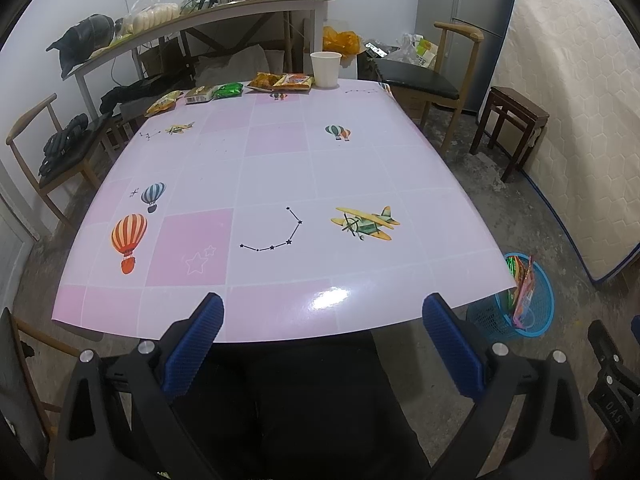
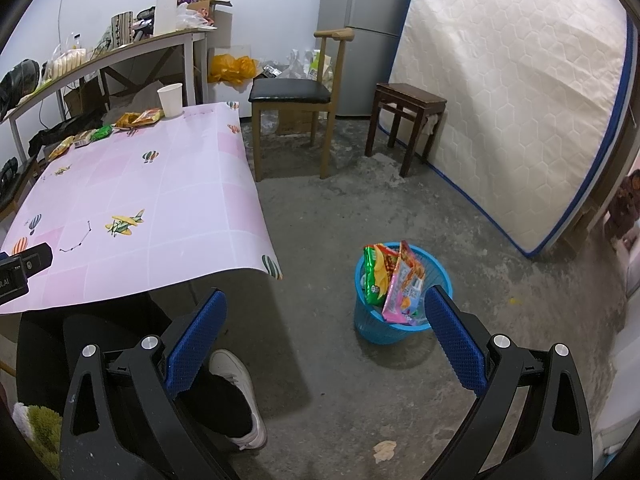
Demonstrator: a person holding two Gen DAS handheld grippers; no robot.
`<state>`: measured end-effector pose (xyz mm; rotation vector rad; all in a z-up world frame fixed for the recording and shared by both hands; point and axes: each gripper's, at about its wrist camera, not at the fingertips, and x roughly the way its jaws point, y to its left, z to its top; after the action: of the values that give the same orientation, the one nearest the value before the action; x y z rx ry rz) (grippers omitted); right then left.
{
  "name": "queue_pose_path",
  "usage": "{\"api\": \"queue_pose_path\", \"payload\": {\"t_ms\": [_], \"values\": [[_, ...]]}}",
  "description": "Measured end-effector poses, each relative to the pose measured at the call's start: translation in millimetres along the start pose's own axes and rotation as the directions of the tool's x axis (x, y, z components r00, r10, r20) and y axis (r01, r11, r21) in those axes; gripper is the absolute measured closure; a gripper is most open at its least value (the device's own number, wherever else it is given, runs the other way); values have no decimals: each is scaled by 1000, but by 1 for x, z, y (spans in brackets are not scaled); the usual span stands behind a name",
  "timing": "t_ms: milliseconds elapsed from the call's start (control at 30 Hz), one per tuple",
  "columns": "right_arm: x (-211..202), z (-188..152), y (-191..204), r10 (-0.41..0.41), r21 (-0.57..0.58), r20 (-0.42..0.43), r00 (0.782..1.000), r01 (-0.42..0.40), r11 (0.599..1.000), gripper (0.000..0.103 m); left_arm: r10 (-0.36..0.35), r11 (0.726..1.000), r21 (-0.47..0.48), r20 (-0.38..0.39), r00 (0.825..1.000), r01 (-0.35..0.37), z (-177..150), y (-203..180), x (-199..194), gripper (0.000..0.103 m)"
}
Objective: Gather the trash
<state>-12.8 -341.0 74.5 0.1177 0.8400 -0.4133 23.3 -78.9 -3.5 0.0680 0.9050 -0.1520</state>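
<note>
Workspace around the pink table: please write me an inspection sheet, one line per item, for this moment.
Surface: pink table with balloon and plane prints, mostly bare.
Job's things: snack packets in a row along the far edge; blue basket on the floor to the right, already holding packets.
Clutter: paper cup beside the packets; paper scrap on the floor.
Grippers: left hand-held gripper open, empty, at the near table edge; right hand-held gripper open, empty, above the floor near the basket.
Cables: nothing seen on the table.
Surroundings: chair, stool, mattress, loaded shelf.
</note>
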Motion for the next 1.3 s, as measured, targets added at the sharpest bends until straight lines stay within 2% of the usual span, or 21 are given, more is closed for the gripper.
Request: {"api": "queue_pose_path", "payload": {"t_ms": [1300], "values": [[-1,5,4,7,-1,6,1000,-7,1000,8,-3,1000,-4,-9,1000,3,1,-3,-2,6]]}}
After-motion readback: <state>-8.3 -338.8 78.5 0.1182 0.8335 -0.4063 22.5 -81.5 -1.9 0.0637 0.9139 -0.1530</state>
